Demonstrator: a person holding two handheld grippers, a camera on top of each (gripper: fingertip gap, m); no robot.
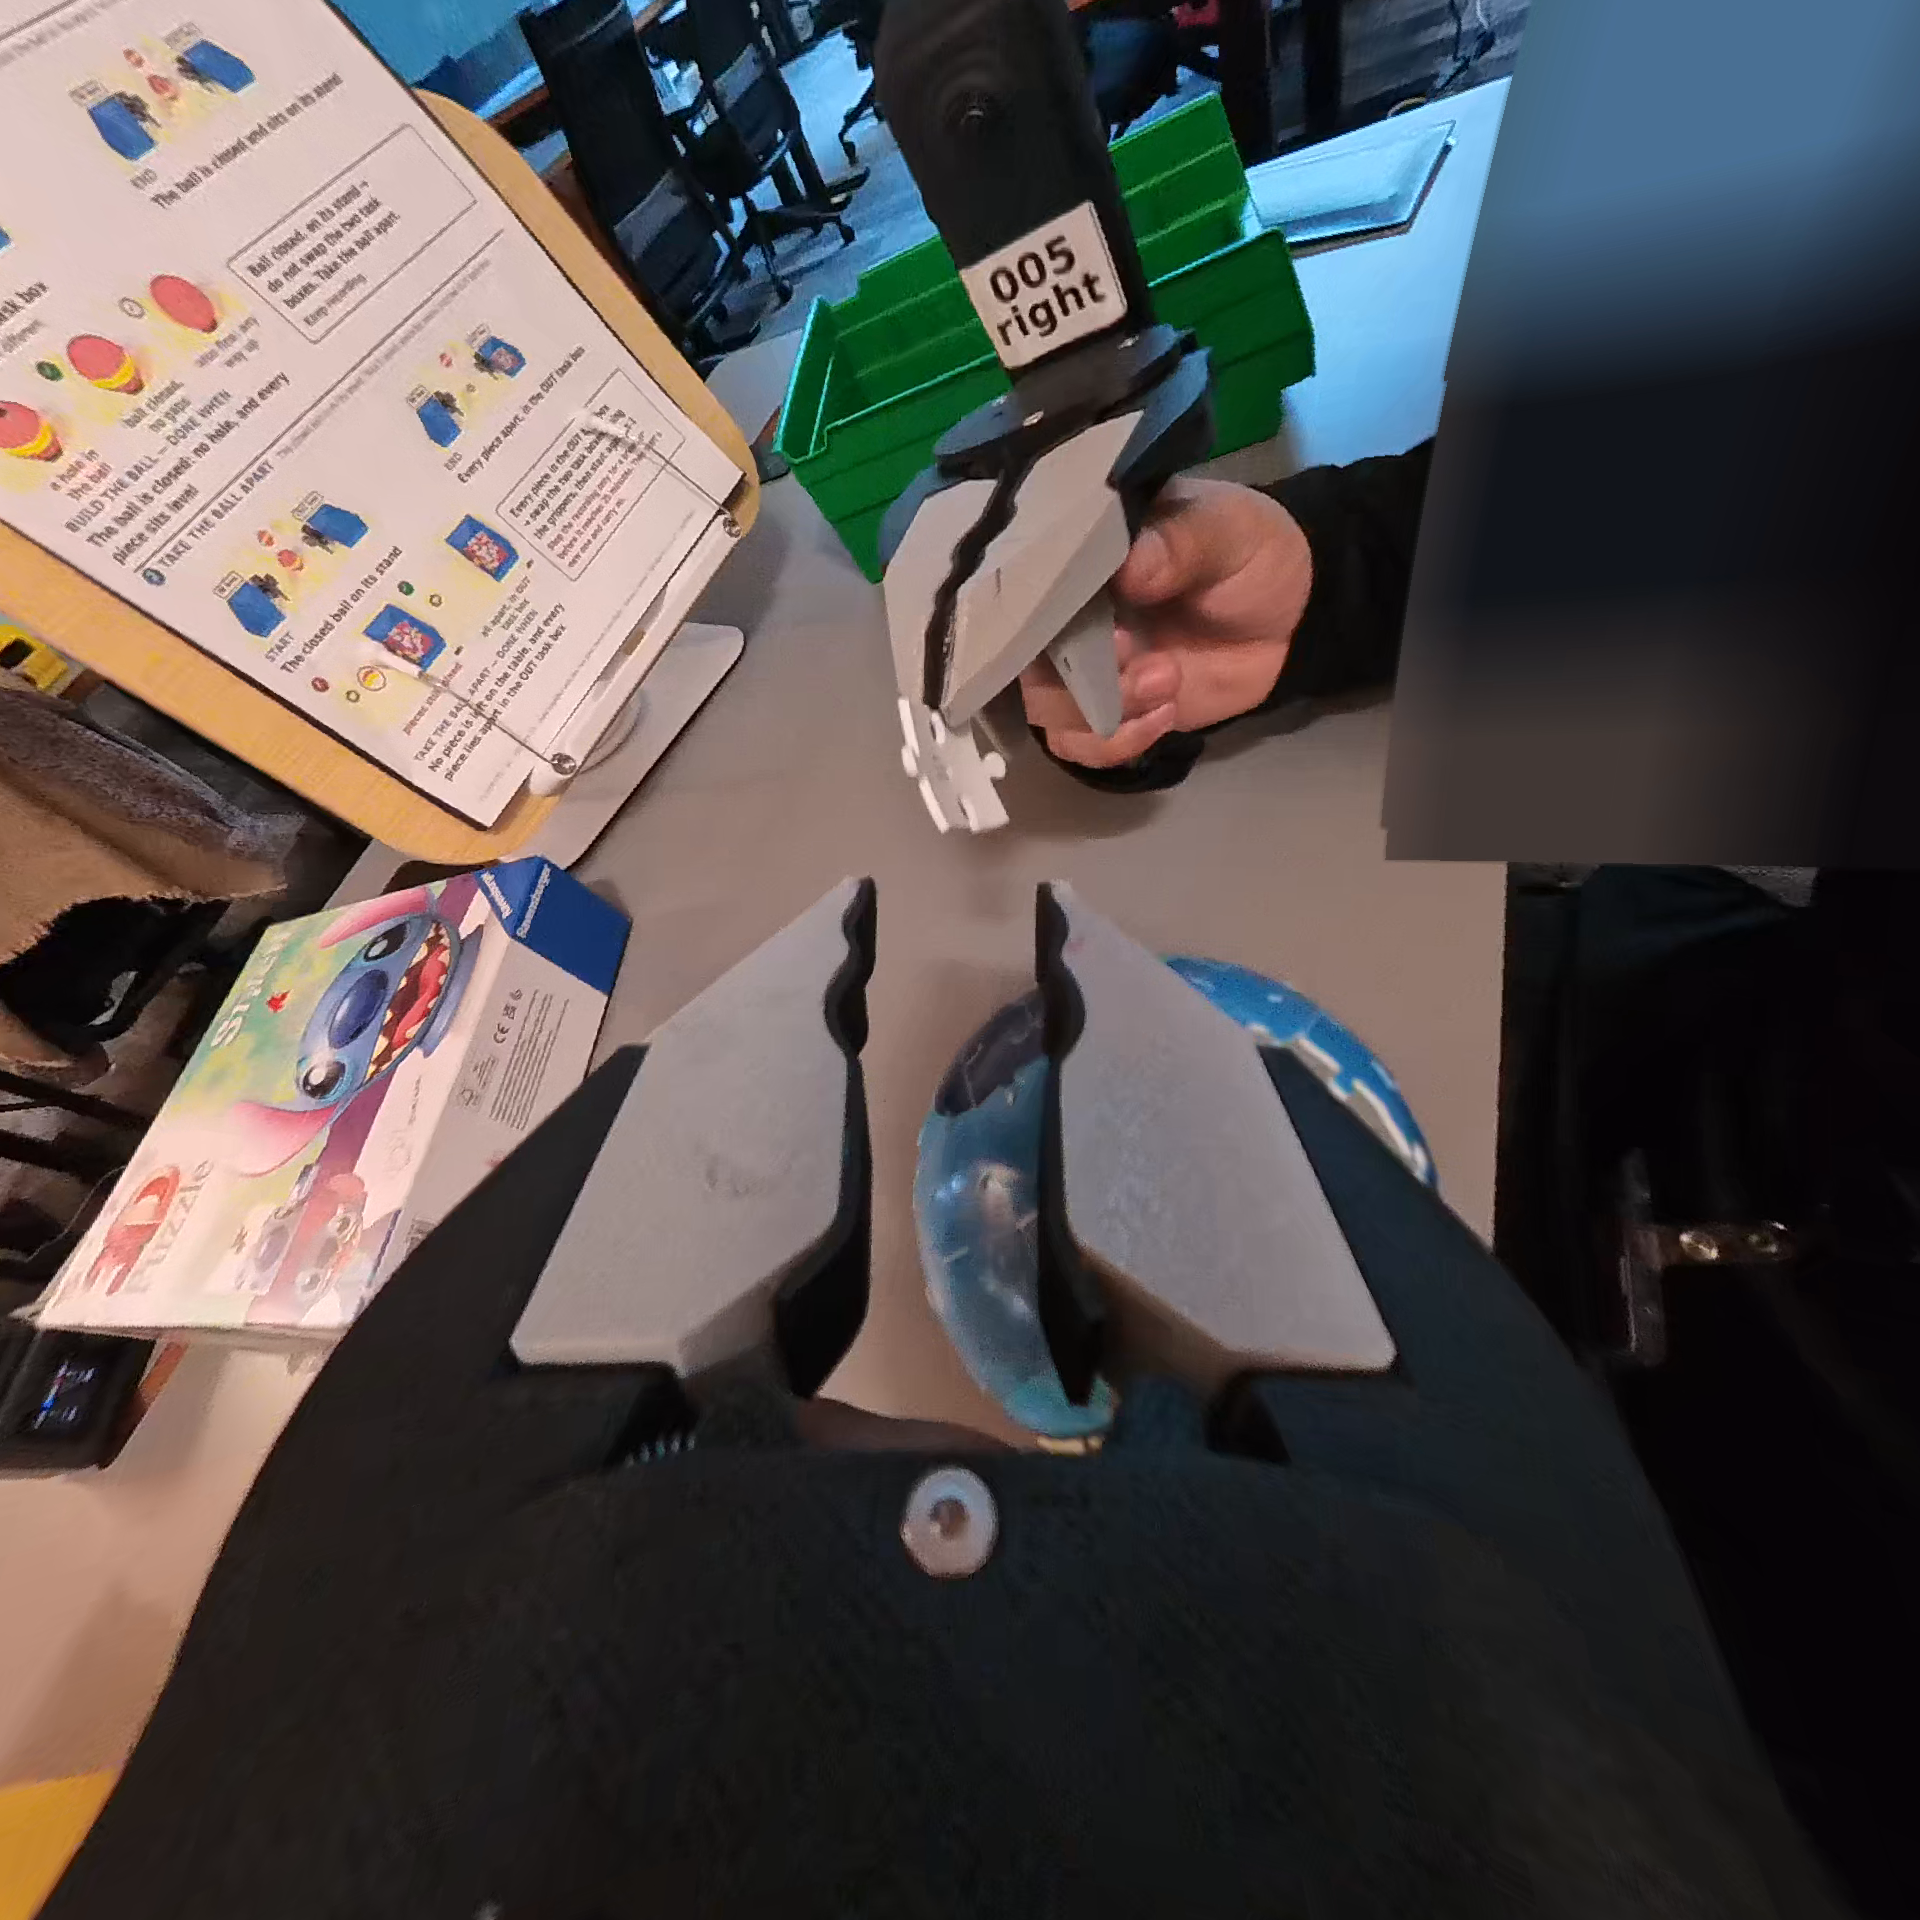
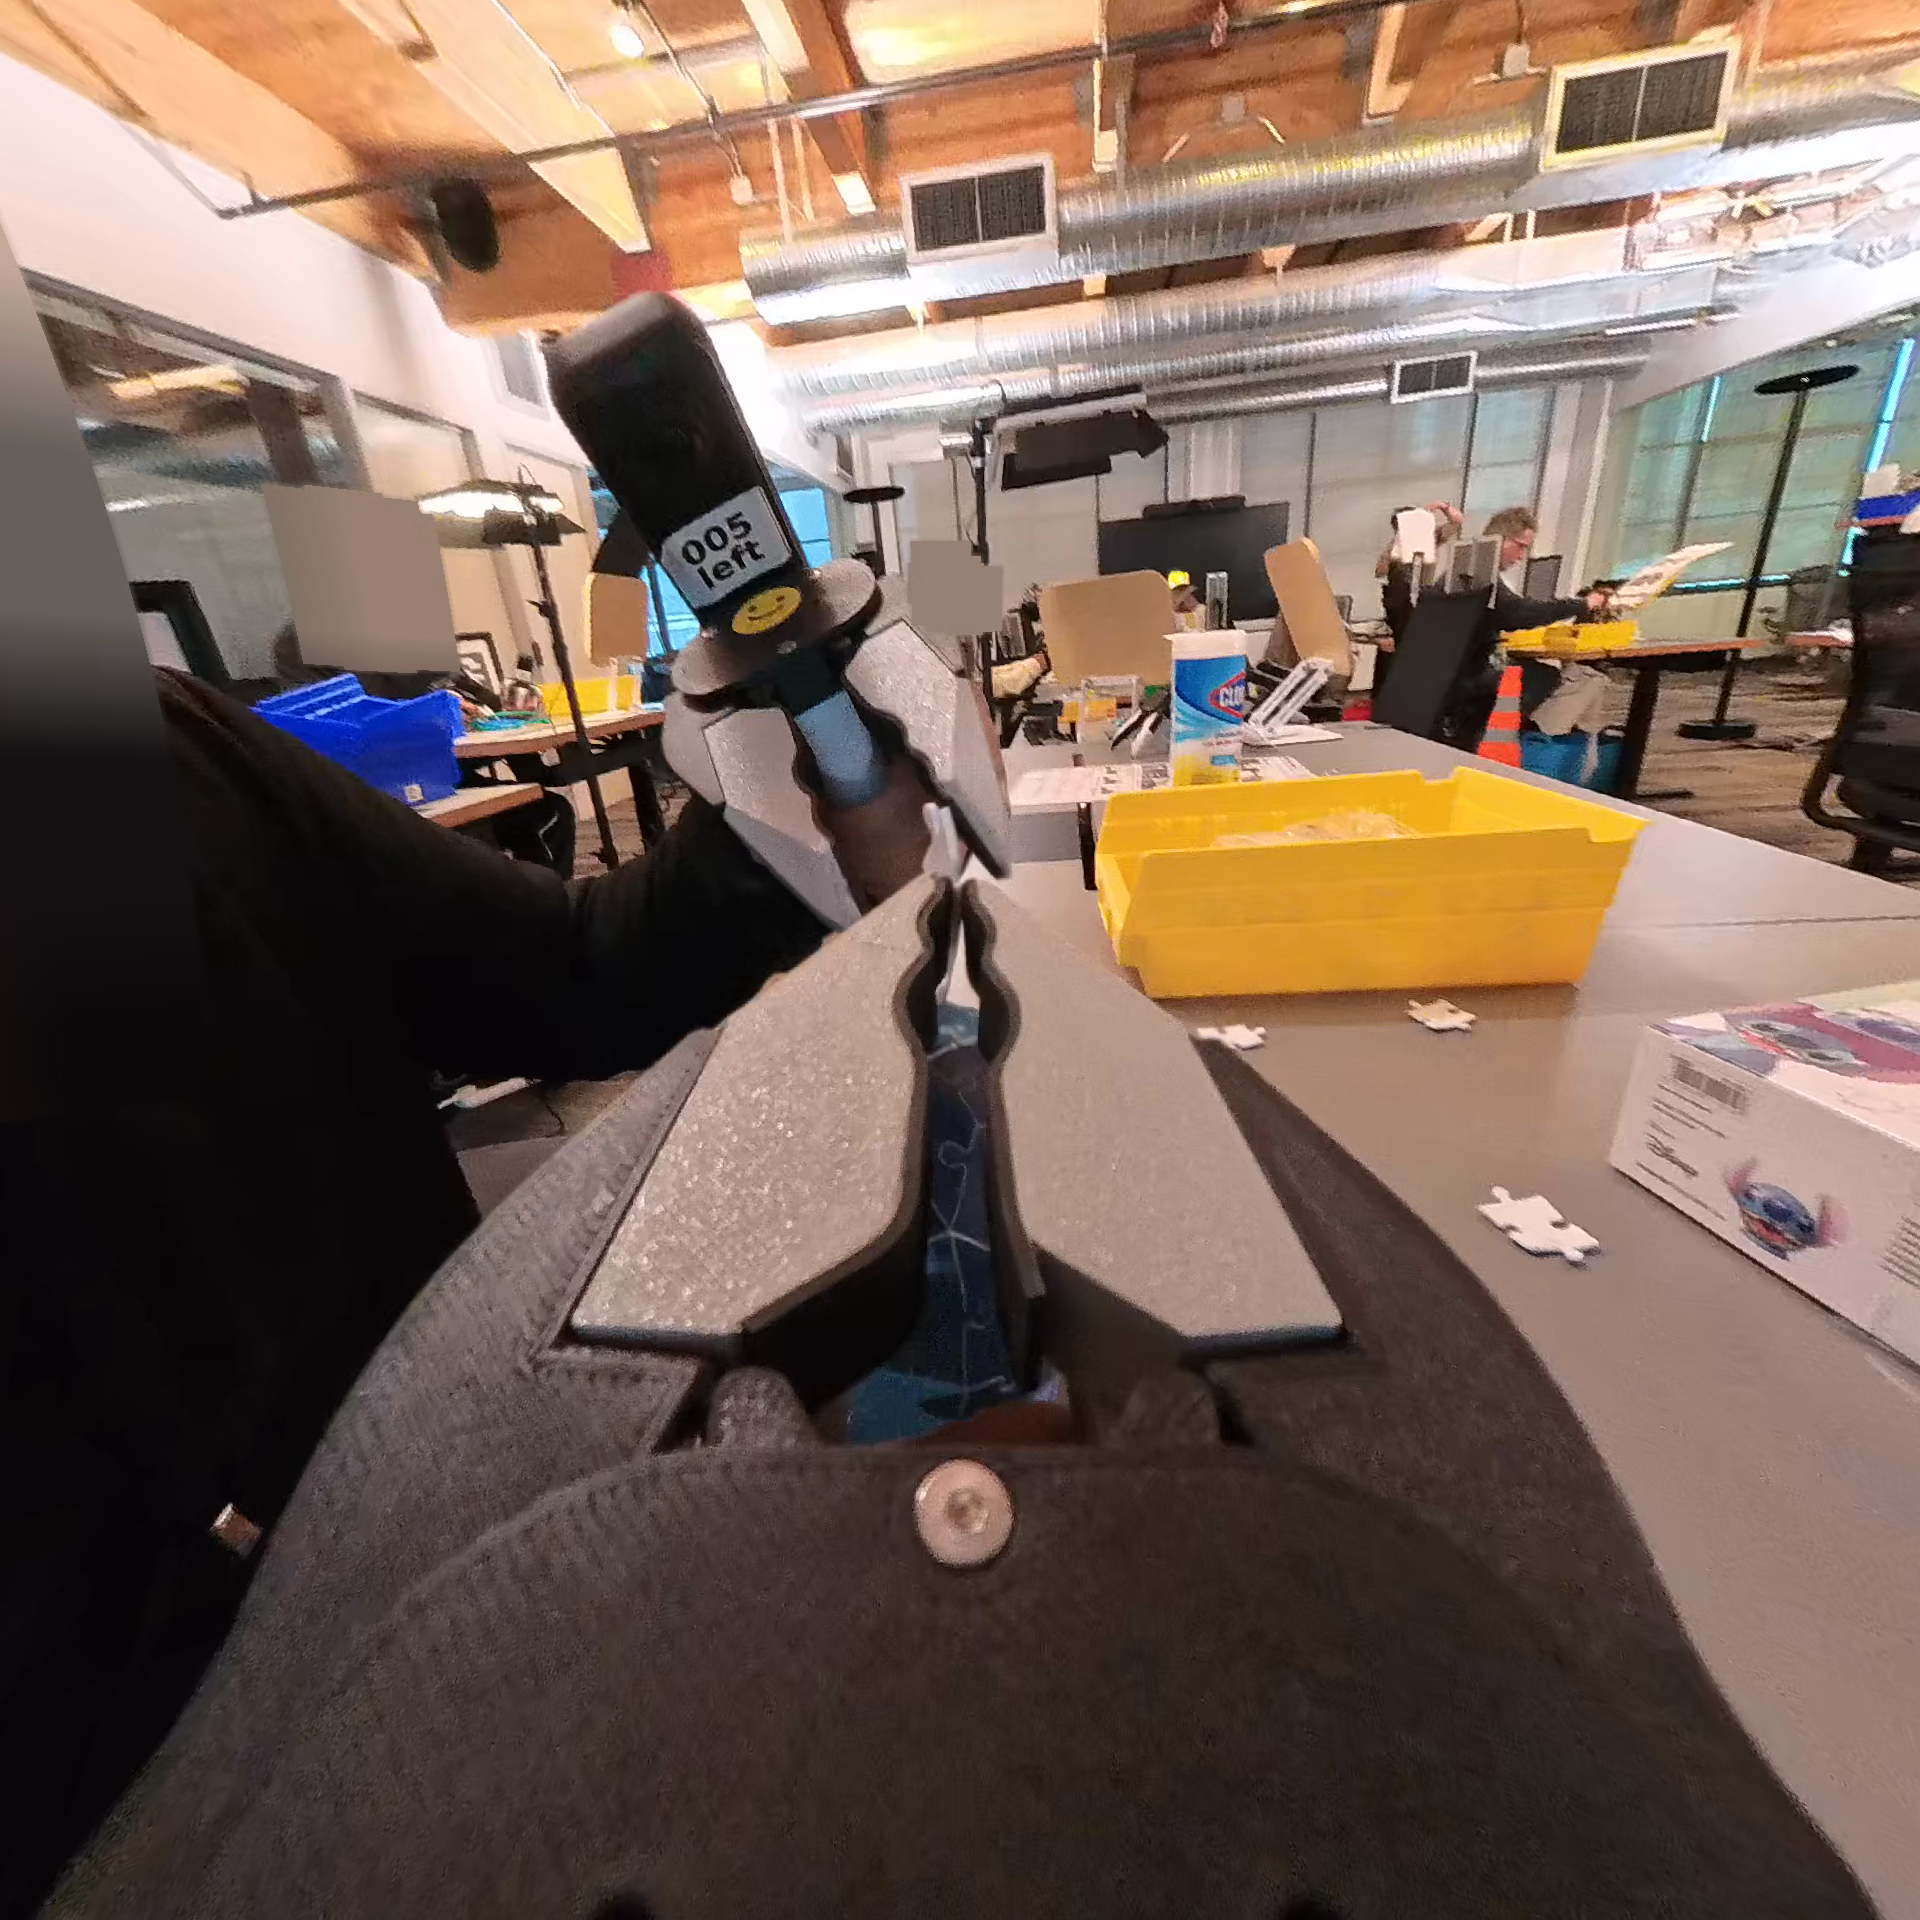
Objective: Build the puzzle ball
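- Your left gripper (image 1: pixel 956 904) is standing open, the blue puzzle ball (image 1: pixel 987 1195) lying under its right finger, lower centre.
- Your right gripper (image 1: pixel 940 717) is pinching a white puzzle piece (image 1: pixel 951 764), centre frame.

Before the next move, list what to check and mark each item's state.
1. Piece clamped in the right gripper: ok, it sticks out past the shut tips.
2. Left gripper holding the ball: not ok, jaws open, the ball lies against one finger only.
3. Ball steady on the table: cannot tell, its base is hidden.
4. Piece lined up with the ball's gap: cannot tell, no gap shows.
5. Space between the two grippers free: ok, only bare table there.
6. More pieces at hand: ok, a loose piece lies near the box.
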